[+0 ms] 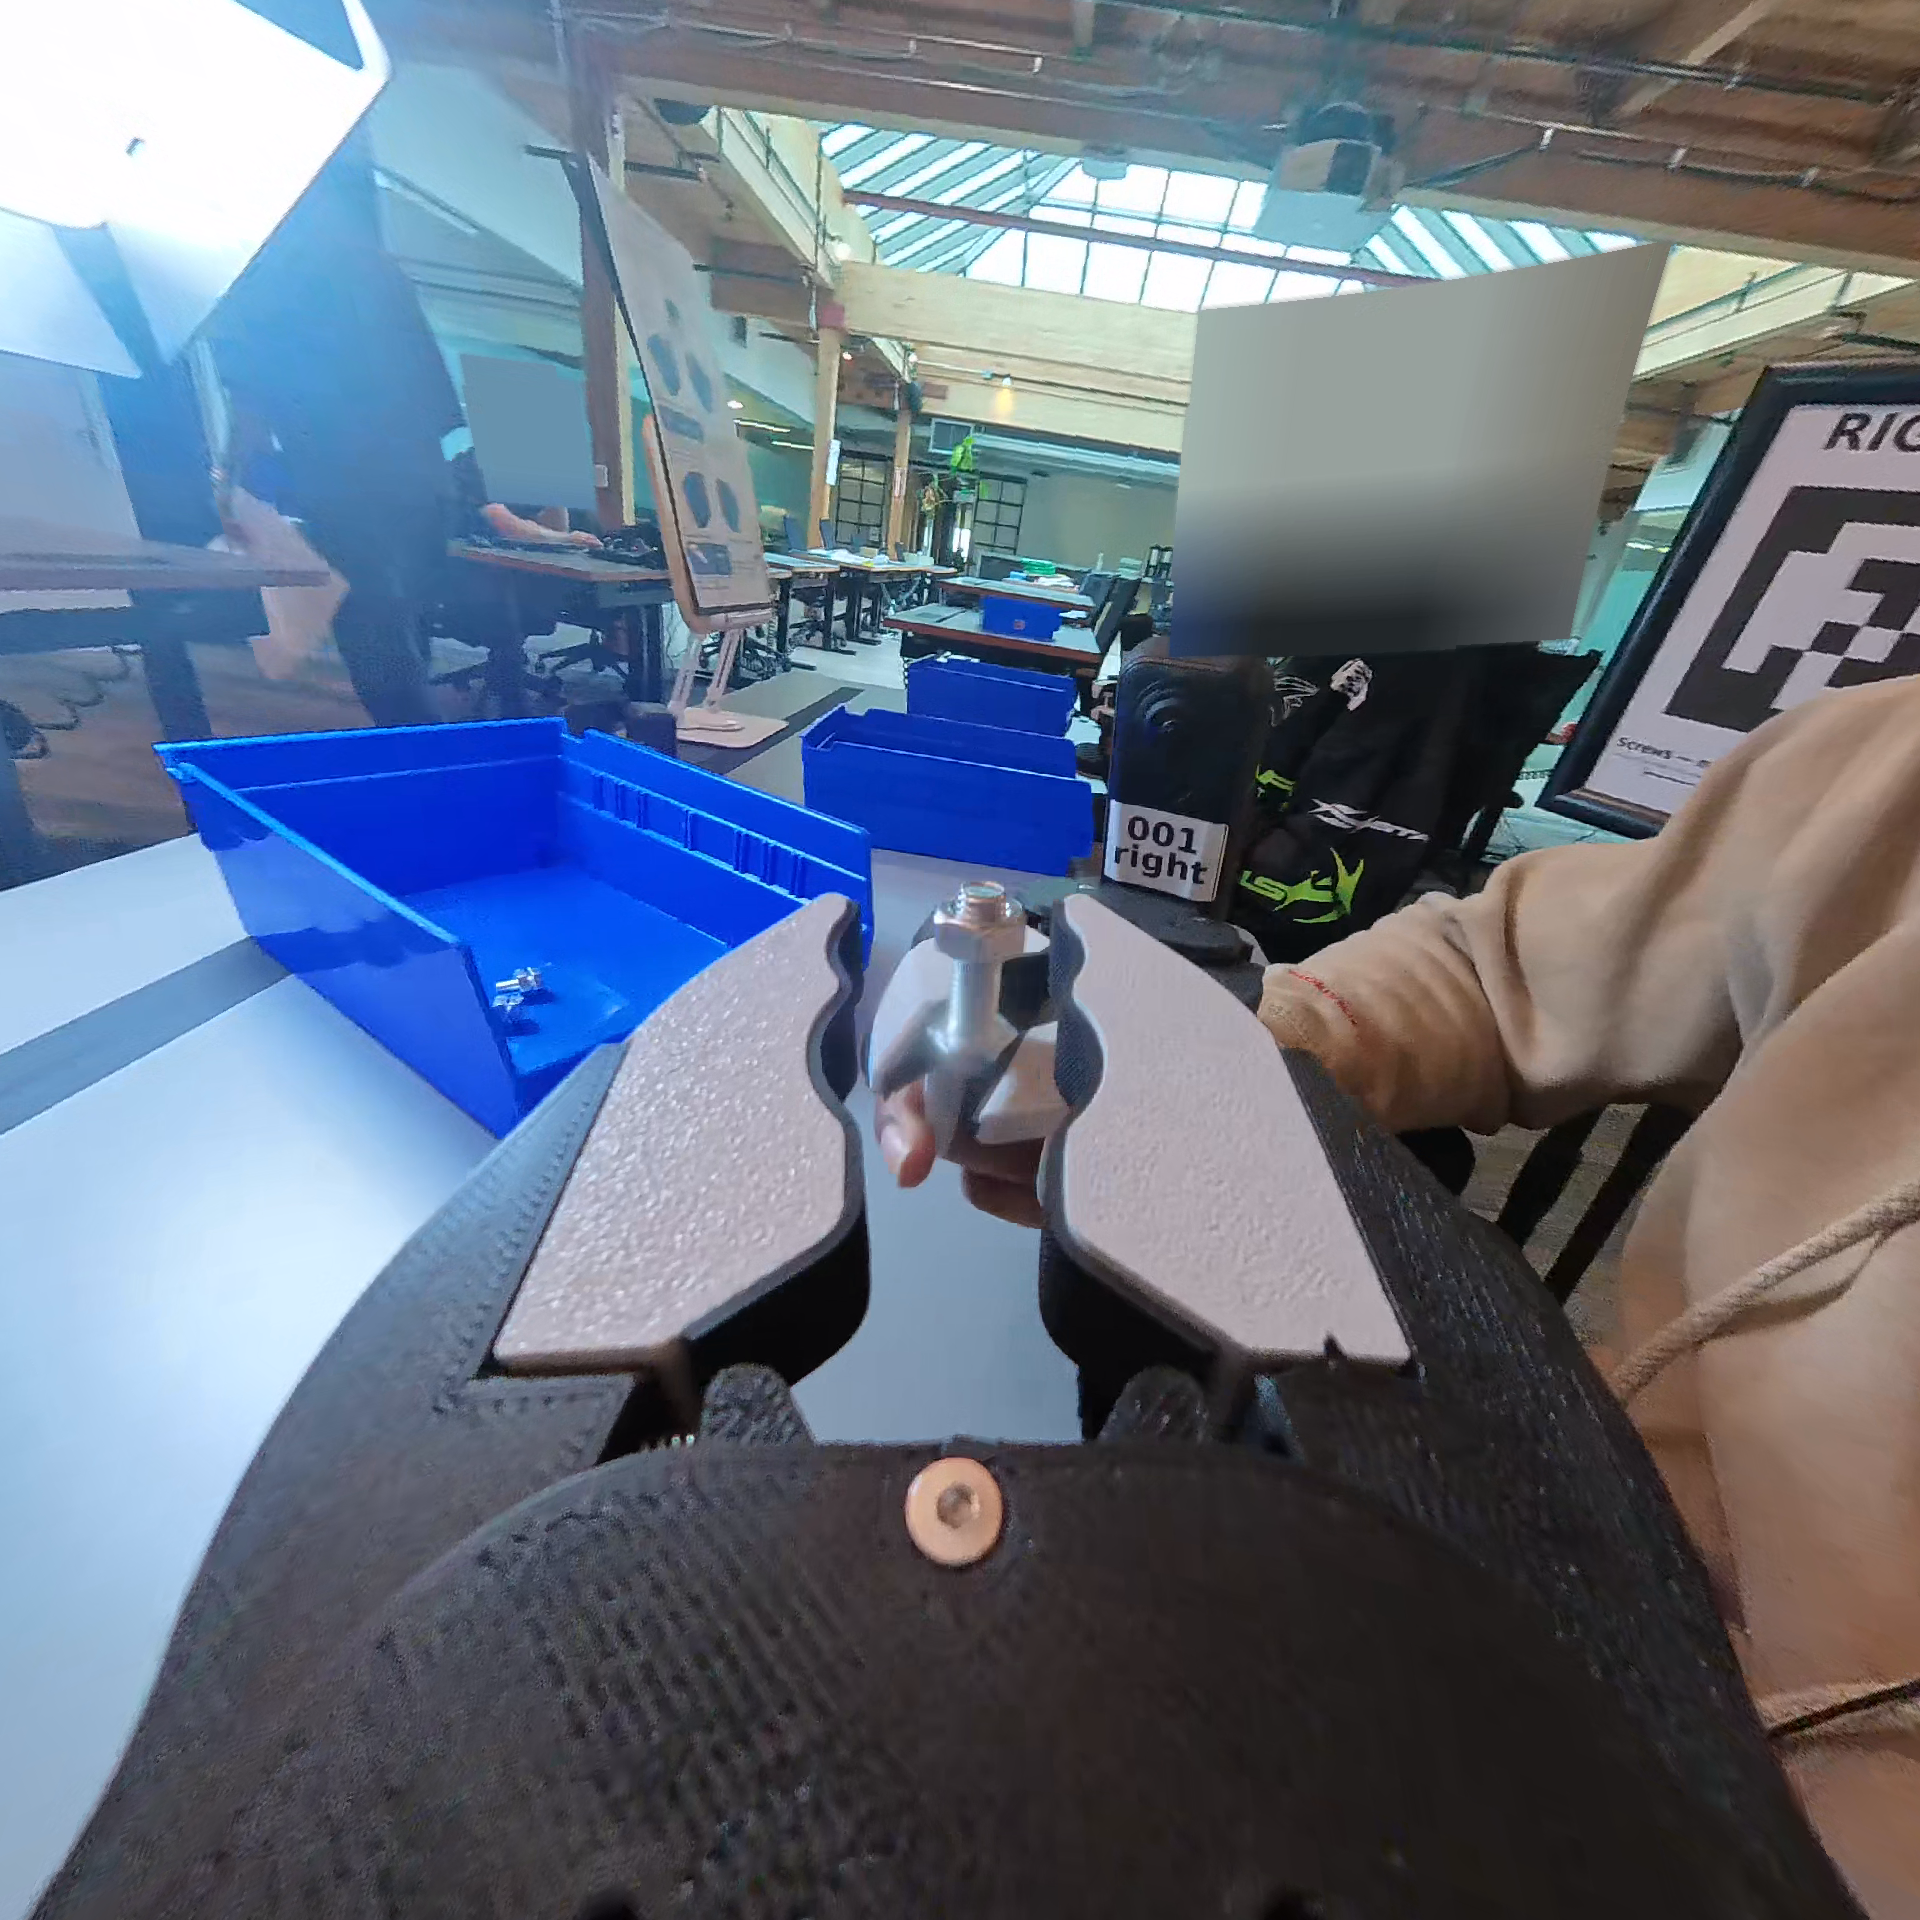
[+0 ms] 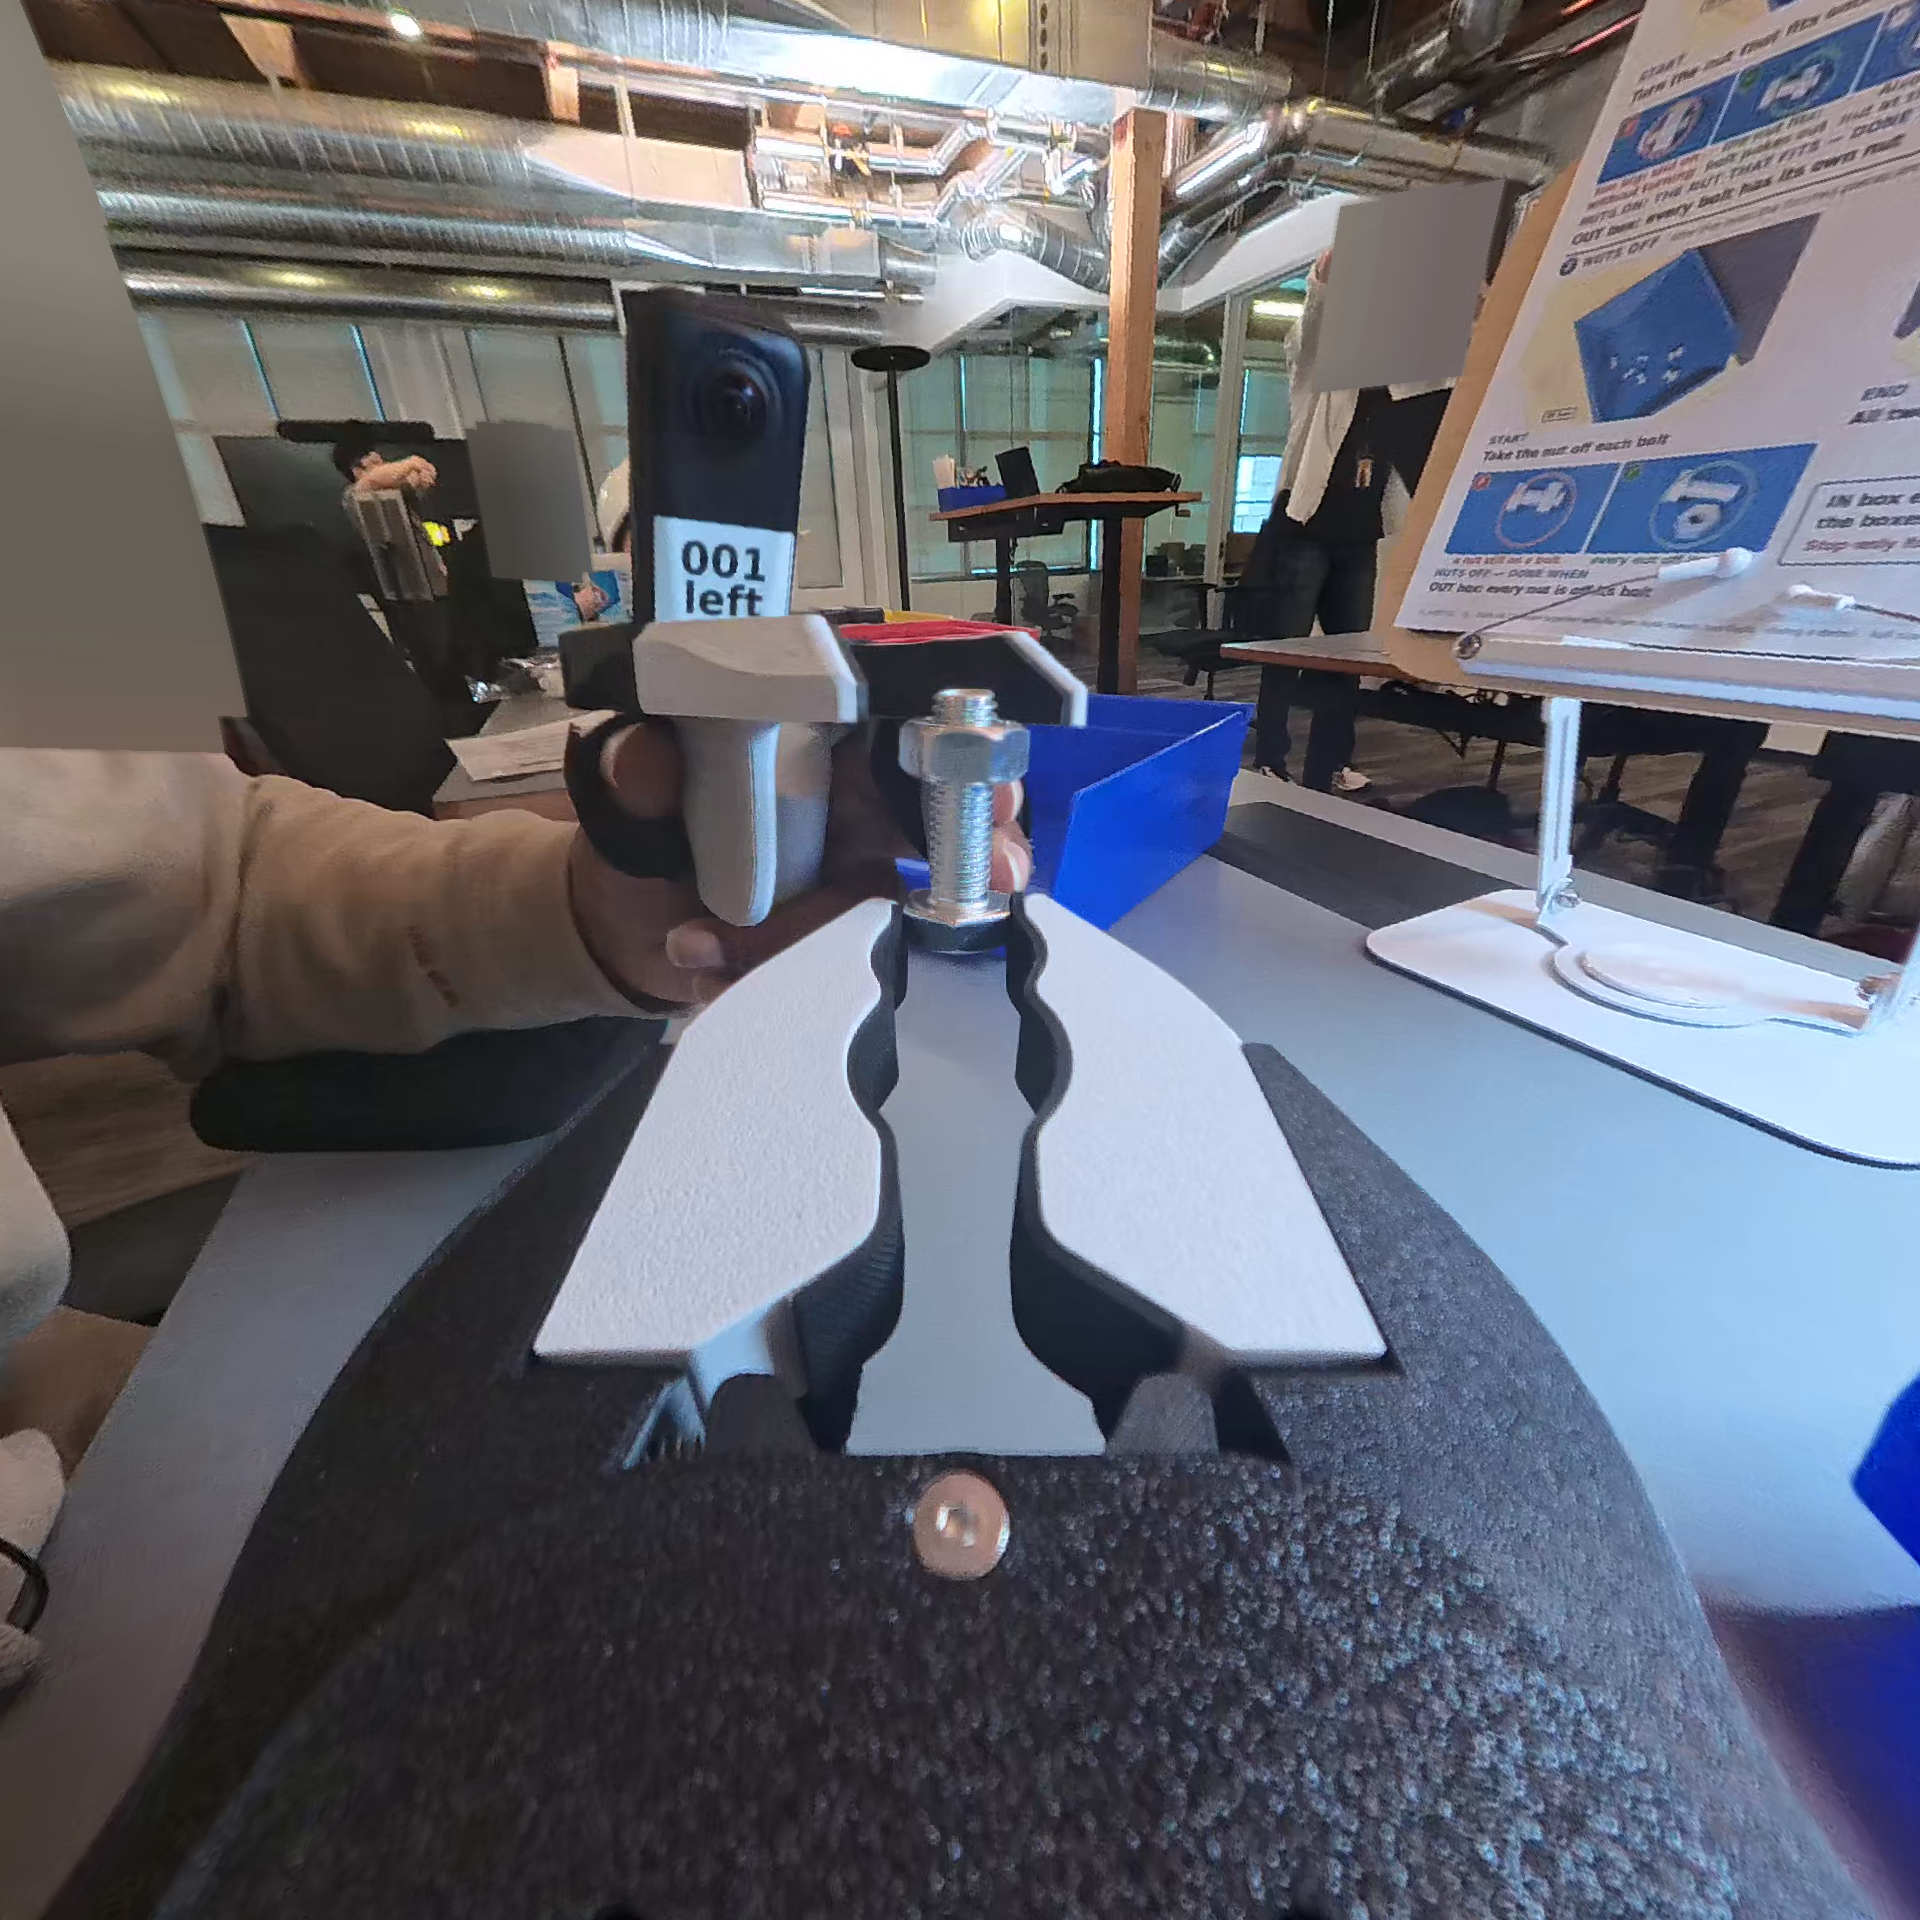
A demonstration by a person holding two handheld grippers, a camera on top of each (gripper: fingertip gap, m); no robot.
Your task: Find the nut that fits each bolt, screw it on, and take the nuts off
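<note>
Bolt [image 2: 958, 831] stands upright above the surface, head clenched in the right claw [image 2: 956, 925], nut [image 2: 964, 750] near its tip; released left claw [image 1: 951, 977] may cross-thread it if tilted.

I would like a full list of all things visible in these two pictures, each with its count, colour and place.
bolt: 1, silver, upright, head clamped at the right gripper's tips
nut: 1, silver, threaded on near the bolt's top end
blue bins: at least 3, on the grey table; the nearest one holds small silver hardware, count unclear
table: 1, grey, with a darker stripe
instruction board: 1, white on a white stand, on the table's right part in the right wrist view
marker sign: 1, black and white, framed, at the right edge of the left wrist view
left gripper: 1, black with pale fingers, open around the nut
right gripper: 1, same colours, shut on the bolt head
sleeves: beige
</note>
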